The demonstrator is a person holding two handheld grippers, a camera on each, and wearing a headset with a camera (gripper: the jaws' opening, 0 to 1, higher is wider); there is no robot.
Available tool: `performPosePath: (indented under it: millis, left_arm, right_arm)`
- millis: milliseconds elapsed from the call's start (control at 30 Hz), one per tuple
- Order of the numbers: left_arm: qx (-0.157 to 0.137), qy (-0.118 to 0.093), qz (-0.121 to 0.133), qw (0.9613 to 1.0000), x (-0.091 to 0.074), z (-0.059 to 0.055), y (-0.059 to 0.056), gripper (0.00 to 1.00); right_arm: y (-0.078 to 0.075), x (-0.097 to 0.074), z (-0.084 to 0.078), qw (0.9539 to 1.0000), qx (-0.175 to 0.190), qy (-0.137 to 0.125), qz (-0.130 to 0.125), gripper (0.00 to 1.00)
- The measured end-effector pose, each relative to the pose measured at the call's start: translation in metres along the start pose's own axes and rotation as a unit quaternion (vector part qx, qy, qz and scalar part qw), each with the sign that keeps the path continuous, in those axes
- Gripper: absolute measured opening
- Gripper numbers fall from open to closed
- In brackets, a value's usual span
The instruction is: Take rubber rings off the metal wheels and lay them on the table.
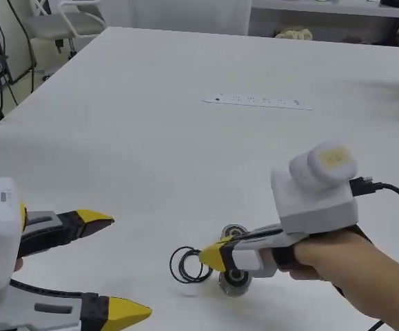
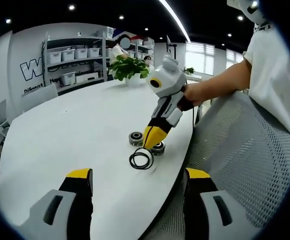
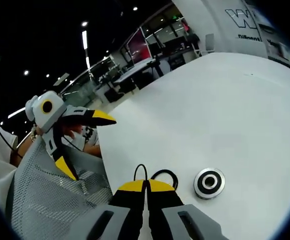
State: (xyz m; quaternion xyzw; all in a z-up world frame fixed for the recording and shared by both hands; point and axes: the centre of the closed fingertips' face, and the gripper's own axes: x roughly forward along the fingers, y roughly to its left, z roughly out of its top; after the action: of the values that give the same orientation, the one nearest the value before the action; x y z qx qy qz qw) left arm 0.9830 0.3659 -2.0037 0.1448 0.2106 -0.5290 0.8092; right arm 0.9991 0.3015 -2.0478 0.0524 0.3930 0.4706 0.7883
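Two metal wheels lie near the table's front edge, one (image 1: 234, 231) beyond my right gripper (image 1: 203, 256) and one (image 1: 235, 282) on its near side. Thin black rubber rings (image 1: 188, 265) lie overlapping just left of its yellow tips. The right gripper (image 3: 146, 183) is shut, and a black ring loop (image 3: 140, 167) sticks out from between its tips, beside a second ring (image 3: 165, 175) and a wheel (image 3: 209, 183). My left gripper (image 1: 129, 267) hangs open at the lower left, apart from the rings (image 2: 141, 160), the wheels (image 2: 136, 138) and the right gripper (image 2: 153, 139).
A white power strip (image 1: 258, 101) lies on the white table (image 1: 151, 124) farther back. A potted plant (image 2: 129, 67) stands at the table's far end. A mesh chair back (image 2: 225, 150) runs along the near table edge. An office chair (image 1: 61, 24) sits beyond the table's far left corner.
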Motion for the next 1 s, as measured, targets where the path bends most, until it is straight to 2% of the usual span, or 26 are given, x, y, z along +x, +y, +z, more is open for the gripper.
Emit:
performPosePath:
  millis: [400, 600, 833, 1000]
  left_arm:
    - [0.000, 0.014, -0.005, 0.9999, 0.001, -0.005, -0.002, 0.70]
    - [-0.005, 0.015, -0.008, 0.9998, 0.001, -0.006, -0.003, 0.69]
    - [-0.009, 0.013, -0.007, 0.9998, 0.001, -0.006, -0.003, 0.68]
    - [-0.006, 0.024, -0.008, 0.9997, 0.002, -0.009, -0.004, 0.68]
  right_arm:
    - [0.002, 0.007, -0.013, 0.9992, -0.028, 0.029, -0.003, 0.00]
    - [-0.002, 0.006, -0.012, 0.9991, -0.030, 0.025, -0.016, 0.00]
    - [-0.010, 0.003, -0.008, 0.9996, -0.009, 0.010, -0.025, 0.00]
    - [-0.016, 0.001, -0.006, 0.9992, 0.024, 0.001, -0.030, 0.00]
